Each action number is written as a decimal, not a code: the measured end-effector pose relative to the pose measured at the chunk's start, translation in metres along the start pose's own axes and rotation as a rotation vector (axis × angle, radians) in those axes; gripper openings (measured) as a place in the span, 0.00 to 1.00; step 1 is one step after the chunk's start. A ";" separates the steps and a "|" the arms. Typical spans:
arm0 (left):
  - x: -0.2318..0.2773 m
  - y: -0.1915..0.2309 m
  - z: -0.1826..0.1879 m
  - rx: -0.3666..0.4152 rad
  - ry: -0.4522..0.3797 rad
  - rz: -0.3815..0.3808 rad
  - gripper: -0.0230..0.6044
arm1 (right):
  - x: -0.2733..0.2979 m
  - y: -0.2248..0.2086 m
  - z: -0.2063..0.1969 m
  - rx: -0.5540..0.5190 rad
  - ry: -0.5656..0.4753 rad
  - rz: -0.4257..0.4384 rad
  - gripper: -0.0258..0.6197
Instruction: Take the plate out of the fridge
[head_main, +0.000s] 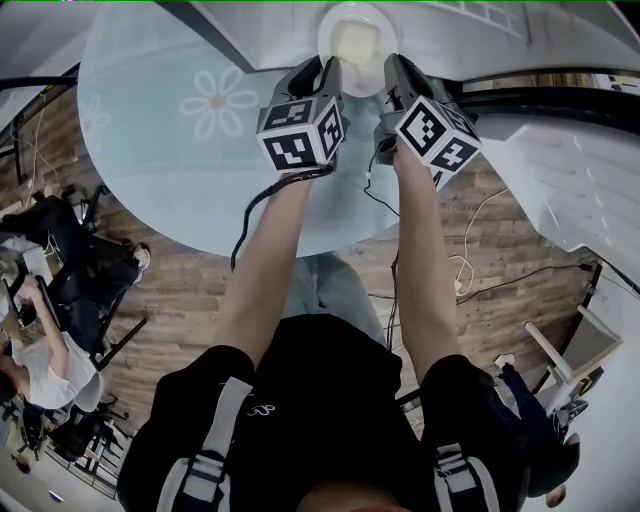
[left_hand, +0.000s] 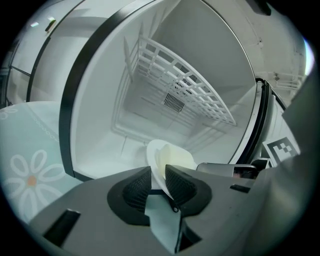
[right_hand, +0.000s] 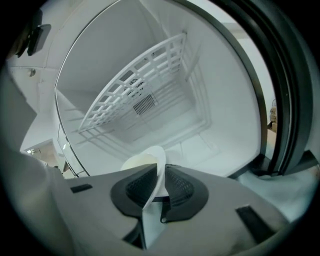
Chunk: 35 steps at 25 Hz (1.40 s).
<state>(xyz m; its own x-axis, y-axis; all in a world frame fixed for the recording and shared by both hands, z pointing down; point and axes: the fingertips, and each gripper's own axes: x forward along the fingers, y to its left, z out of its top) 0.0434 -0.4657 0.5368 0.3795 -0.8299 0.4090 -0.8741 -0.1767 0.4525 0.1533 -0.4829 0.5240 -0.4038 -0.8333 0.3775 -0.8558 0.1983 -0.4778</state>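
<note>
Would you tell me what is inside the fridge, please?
A white wire shelf and the plate, its rim pinched by the left tongs and right tongs. The floor under it is covered.

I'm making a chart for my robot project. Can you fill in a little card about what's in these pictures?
Place: open fridge beside a flowered table
Plate: white plate, inside the fridge, under the wire shelf
Left gripper: closed on the plate's rim
Right gripper: closed on the rim's opposite side
</note>
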 end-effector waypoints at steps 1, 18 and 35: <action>-0.005 -0.002 0.000 -0.005 -0.003 0.000 0.18 | -0.004 0.002 0.000 0.007 -0.004 0.000 0.12; -0.085 -0.049 0.003 -0.041 -0.047 0.006 0.15 | -0.091 0.025 0.000 0.099 -0.079 0.018 0.11; -0.147 -0.080 -0.025 -0.072 -0.094 -0.043 0.14 | -0.170 0.046 -0.009 0.125 -0.115 0.033 0.10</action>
<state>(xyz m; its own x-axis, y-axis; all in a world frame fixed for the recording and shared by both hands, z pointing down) 0.0655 -0.3167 0.4602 0.3837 -0.8687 0.3134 -0.8322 -0.1781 0.5251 0.1797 -0.3274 0.4451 -0.3855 -0.8822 0.2703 -0.7930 0.1670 -0.5858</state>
